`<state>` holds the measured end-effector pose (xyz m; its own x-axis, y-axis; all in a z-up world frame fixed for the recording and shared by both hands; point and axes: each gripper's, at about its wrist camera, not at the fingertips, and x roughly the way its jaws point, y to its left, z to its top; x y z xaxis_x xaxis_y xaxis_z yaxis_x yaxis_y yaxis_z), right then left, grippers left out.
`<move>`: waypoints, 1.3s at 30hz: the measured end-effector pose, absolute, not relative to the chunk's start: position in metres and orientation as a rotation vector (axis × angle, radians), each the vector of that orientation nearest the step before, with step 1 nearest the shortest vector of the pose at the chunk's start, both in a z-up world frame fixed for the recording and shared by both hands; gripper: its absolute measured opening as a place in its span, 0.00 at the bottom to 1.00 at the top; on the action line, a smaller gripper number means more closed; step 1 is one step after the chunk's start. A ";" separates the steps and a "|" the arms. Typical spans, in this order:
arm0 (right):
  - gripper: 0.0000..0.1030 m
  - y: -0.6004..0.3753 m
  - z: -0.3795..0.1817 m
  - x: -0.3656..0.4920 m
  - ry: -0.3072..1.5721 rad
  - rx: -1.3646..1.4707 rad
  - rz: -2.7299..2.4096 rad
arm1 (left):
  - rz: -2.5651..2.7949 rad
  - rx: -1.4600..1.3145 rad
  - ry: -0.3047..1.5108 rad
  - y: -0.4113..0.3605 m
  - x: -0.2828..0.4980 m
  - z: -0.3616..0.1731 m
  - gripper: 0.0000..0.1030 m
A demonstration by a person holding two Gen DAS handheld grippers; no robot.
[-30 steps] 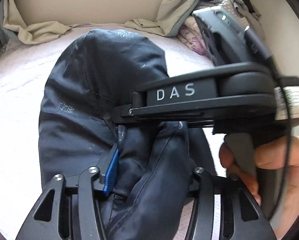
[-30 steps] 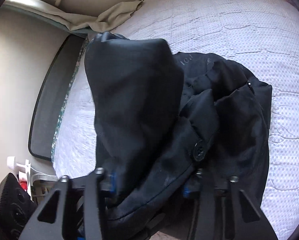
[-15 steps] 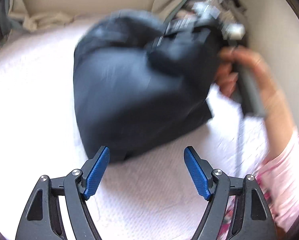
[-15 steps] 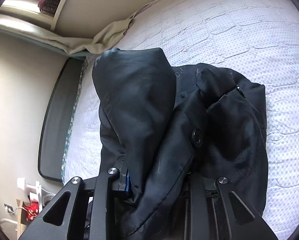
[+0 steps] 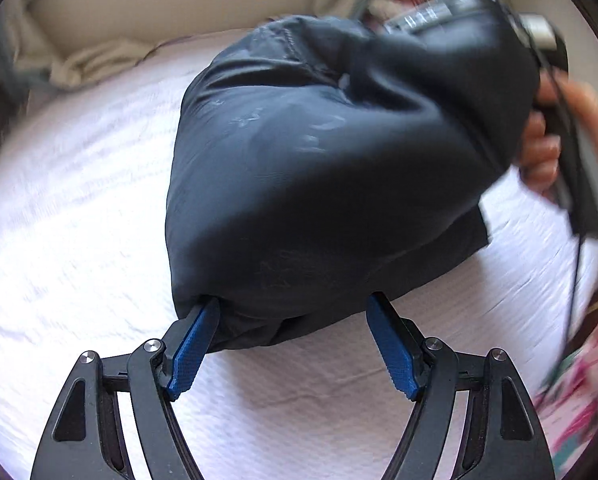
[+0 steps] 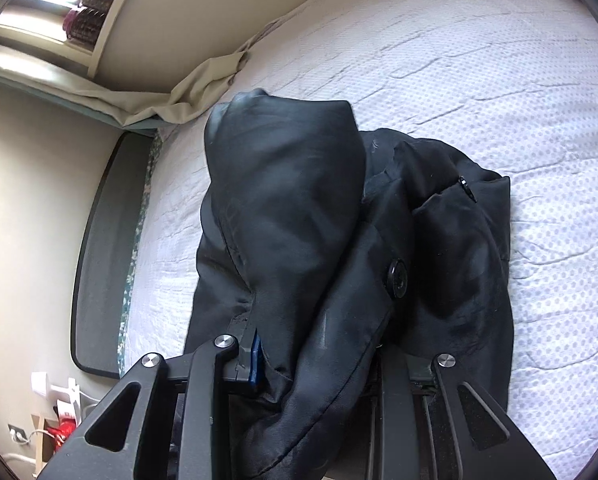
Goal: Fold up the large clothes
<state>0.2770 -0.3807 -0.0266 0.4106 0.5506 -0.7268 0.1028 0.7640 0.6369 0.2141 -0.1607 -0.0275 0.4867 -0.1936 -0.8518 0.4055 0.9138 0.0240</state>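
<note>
Dark slick coat (image 6: pixel 299 240), bunched | quilted white bedspread (image 6: pixel 479 60) | left claw (image 5: pixel 293 312) apart | right claw (image 6: pixel 319 356) clamped on coat

A big bed with a white bumpy cover (image 6: pixel 479 80) fills most of the view. A crumpled tan sheet (image 6: pixel 203 92) lies at its far edge by the wall. A dark flat board (image 6: pixel 103 248) stands beside the bed. A white plug (image 6: pixel 17 434) sits low on the wall.
</note>
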 end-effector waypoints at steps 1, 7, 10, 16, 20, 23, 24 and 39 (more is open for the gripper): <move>0.23 -0.381 -0.027 0.277 1.133 0.673 0.304 | -0.370 0.282 0.995 -0.165 0.215 -0.028 0.76; 0.34 -0.372 -0.029 0.278 1.153 0.637 0.258 | -0.379 0.374 0.993 -0.170 0.222 -0.038 0.78; 0.41 -0.362 -0.031 0.279 1.157 0.602 0.250 | -0.383 0.355 0.998 -0.170 0.234 -0.040 0.79; 0.41 -0.346 -0.032 0.279 1.127 0.523 0.258 | -0.410 0.264 1.022 -0.158 0.240 -0.037 0.79; 0.26 -0.351 -0.023 0.276 1.081 0.586 0.278 | -0.456 0.156 1.031 -0.139 0.234 -0.026 0.79; 0.22 -0.356 -0.017 0.273 1.053 0.621 0.277 | -0.487 0.098 1.014 -0.135 0.231 -0.022 0.79; 0.21 -0.356 -0.015 0.272 1.043 0.629 0.276 | -0.495 0.096 1.007 -0.137 0.232 -0.022 0.79; 0.12 -0.325 0.048 0.237 0.824 0.473 0.334 | -0.369 -0.043 1.094 -0.121 0.264 -0.065 0.78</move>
<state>0.2369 -0.3248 0.0478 0.6369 0.4593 -0.6192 -0.1013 0.8461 0.5233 0.2637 -0.1207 -0.0651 0.4043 -0.3130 -0.8594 0.2708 0.9385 -0.2144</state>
